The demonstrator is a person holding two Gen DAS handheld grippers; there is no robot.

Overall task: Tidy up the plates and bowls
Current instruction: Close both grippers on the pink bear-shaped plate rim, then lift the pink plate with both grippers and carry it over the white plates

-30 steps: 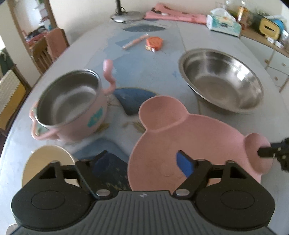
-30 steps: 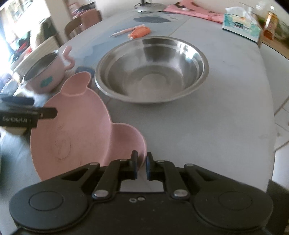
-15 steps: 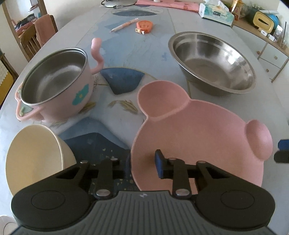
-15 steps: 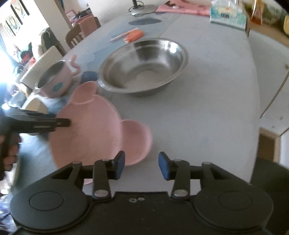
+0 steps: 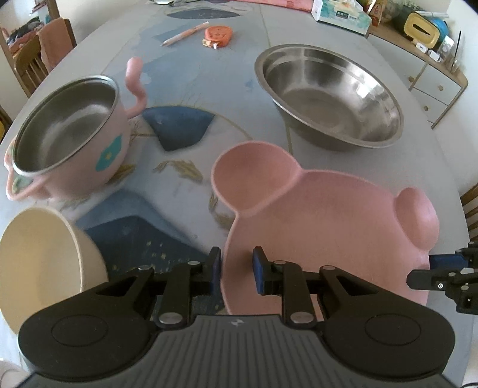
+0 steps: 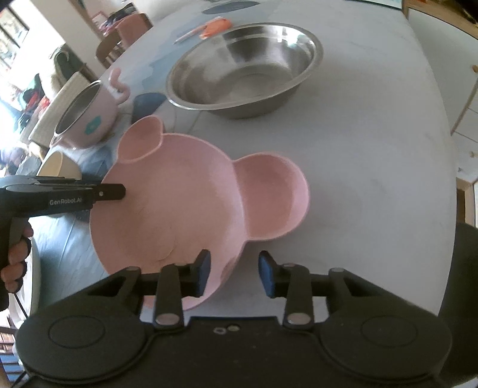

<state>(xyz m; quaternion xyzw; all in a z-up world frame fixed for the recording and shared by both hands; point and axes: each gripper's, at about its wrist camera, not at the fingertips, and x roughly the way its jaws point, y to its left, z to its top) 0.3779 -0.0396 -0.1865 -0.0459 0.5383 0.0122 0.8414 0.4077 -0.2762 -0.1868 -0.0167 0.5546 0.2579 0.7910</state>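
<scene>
A pink bear-shaped plate (image 5: 322, 226) with two round ears lies on the table; it also shows in the right wrist view (image 6: 185, 197). My left gripper (image 5: 237, 270) straddles its near rim, fingers narrowed, with a gap still showing. My right gripper (image 6: 234, 276) is open, its left finger over the plate's edge, its right finger over bare table. A large steel bowl (image 5: 328, 95) stands beyond the plate. A pink steel-lined cup (image 5: 68, 140) with handles stands at left. A cream bowl (image 5: 41, 262) sits at near left.
An orange tape measure (image 5: 217, 35) and a pink pen (image 5: 183, 33) lie at the far side. A tissue box (image 5: 340, 16) sits at the back right. Wooden chairs (image 5: 33, 56) stand beyond the left table edge. A cabinet (image 5: 433, 92) stands at right.
My left gripper's fingers have narrowed around the plate's near rim. My right gripper let go of the plate's ear, opened and drew back.
</scene>
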